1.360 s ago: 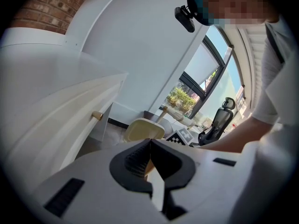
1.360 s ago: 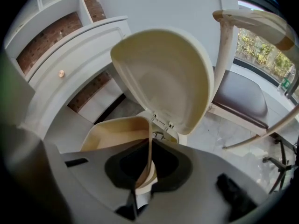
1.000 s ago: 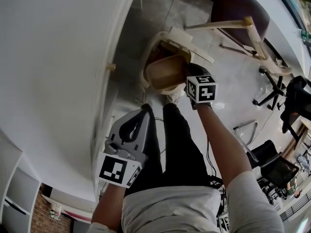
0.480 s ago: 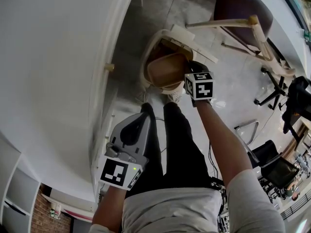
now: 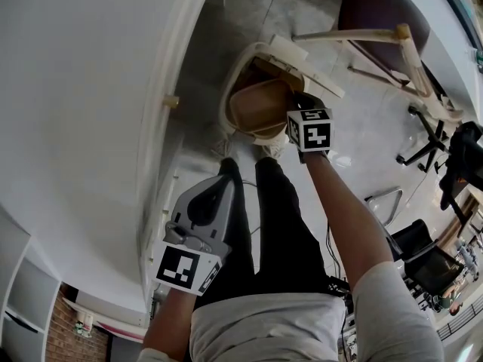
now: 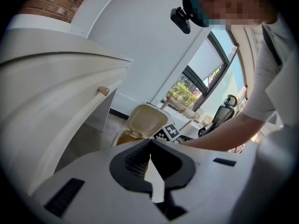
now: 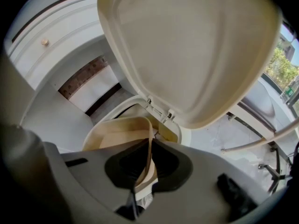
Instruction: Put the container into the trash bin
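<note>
The container (image 5: 260,105) is being lowered a short way by the right hand-held gripper (image 7: 149,144), deeper into the open mouth of the trash bin (image 5: 226,100). Compared with one second ago, its tan body is being brought closer under the raised lid (image 5: 302,60). In the head view, the marker cube (image 5: 310,129) on that gripper is being shifted slightly up the frame, toward the bin. The head view itself is being shifted a little, so the bin and the chair (image 5: 377,10) are being displaced toward the upper right.
</note>
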Demonstrator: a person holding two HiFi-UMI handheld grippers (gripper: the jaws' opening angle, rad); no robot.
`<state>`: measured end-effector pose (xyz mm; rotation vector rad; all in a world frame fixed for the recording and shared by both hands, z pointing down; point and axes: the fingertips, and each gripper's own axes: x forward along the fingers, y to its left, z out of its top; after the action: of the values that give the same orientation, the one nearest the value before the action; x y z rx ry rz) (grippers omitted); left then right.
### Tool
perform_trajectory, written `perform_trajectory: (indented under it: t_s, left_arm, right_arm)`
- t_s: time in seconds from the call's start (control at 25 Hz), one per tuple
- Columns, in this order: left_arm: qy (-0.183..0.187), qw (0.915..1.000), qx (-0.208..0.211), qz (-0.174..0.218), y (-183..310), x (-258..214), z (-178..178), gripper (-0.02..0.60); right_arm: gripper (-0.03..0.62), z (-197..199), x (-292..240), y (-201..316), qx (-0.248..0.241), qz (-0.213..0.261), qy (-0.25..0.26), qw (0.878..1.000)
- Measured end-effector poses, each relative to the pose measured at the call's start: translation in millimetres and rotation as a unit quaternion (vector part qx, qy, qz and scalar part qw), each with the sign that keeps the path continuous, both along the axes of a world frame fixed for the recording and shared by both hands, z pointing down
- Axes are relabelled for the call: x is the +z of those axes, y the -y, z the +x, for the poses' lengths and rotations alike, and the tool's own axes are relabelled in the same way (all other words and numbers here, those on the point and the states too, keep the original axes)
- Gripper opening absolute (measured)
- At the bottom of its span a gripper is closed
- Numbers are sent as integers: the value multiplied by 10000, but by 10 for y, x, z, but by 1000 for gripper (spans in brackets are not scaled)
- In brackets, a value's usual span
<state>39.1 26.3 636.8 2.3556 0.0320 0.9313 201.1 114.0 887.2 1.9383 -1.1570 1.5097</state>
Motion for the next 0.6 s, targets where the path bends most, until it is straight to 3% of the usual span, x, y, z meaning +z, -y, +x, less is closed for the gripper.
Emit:
perform_trajectory:
  t_s: [0.2, 0.28, 0.32, 0.6]
  left_arm:
    - [55, 10000, -33, 20, 14, 44, -2, 17]
    - [63, 10000, -68, 27, 43, 58, 0, 17]
    - [65, 9999, -79, 33, 54, 62, -1, 17]
    - [83, 9999, -87, 28, 40, 65, -24, 16]
  right_arm:
    - [39, -71, 51, -11, -268, -154, 34, 9995]
    - [117, -118, 75, -1, -384, -164, 80, 9991]
    - [124, -139, 85, 5, -417, -162, 105, 9989]
    - [129, -218, 86, 16, -505, -142, 204, 9984]
